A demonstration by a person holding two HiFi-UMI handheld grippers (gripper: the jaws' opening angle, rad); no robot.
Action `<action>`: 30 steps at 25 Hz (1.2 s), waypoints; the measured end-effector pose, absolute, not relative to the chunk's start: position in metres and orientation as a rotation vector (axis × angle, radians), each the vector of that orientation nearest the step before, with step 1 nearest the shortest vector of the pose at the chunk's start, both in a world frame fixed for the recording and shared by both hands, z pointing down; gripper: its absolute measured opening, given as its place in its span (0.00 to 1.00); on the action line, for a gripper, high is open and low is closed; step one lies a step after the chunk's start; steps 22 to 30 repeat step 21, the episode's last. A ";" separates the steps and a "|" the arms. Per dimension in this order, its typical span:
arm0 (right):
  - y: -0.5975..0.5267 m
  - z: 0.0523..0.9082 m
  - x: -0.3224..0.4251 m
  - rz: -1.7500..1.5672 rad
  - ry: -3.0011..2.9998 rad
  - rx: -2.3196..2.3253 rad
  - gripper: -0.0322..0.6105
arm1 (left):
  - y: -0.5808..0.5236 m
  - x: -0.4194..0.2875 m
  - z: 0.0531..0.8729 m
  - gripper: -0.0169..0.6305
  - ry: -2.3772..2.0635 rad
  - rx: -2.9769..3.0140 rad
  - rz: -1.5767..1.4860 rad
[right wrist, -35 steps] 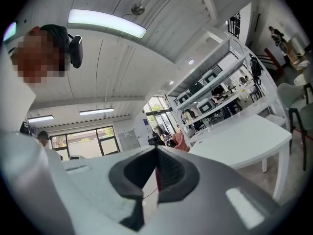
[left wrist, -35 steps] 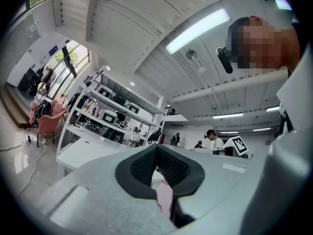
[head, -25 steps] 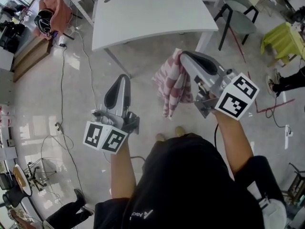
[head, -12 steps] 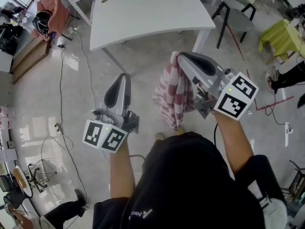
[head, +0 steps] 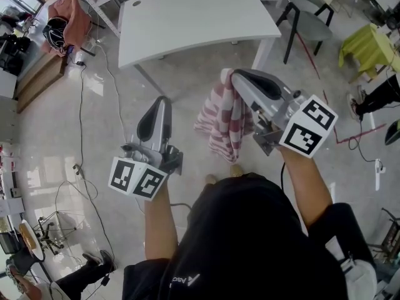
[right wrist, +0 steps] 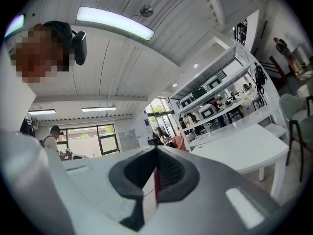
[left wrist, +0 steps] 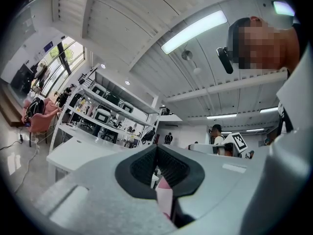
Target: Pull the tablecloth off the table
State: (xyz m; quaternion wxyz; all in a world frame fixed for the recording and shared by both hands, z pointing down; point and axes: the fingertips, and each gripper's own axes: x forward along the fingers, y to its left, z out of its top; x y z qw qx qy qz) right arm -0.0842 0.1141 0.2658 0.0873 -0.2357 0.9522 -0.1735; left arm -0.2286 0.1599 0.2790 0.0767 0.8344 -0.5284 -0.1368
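— Where is the cloth point(head: 224, 120)?
— Off the bare table point(head: 187, 17). It hangs bunched from your right gripper point(head: 230, 75), whose fingers point(right wrist: 173, 173) pinch it tight, probably to keep it off the floor point(head: 187, 86). Your left gripper point(head: 161, 100) is closed and empty.

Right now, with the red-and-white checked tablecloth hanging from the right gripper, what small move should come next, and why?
Probably lower the right gripper to set the red-and-white checked tablecloth down. The white table is already bare, and the cloth hangs free from its shut jaws.
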 end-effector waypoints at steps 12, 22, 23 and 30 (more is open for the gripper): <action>0.118 0.262 -0.085 -0.513 2.826 -0.718 0.06 | 0.164 -0.231 0.274 0.04 -1.573 2.507 -0.413; 0.128 0.263 -0.080 -0.506 2.823 -0.727 0.06 | 0.171 -0.224 0.276 0.04 -1.551 2.520 -0.418; 0.128 0.263 -0.080 -0.506 2.823 -0.727 0.06 | 0.171 -0.224 0.276 0.04 -1.551 2.520 -0.418; 0.128 0.263 -0.080 -0.506 2.823 -0.727 0.06 | 0.171 -0.224 0.276 0.04 -1.551 2.520 -0.418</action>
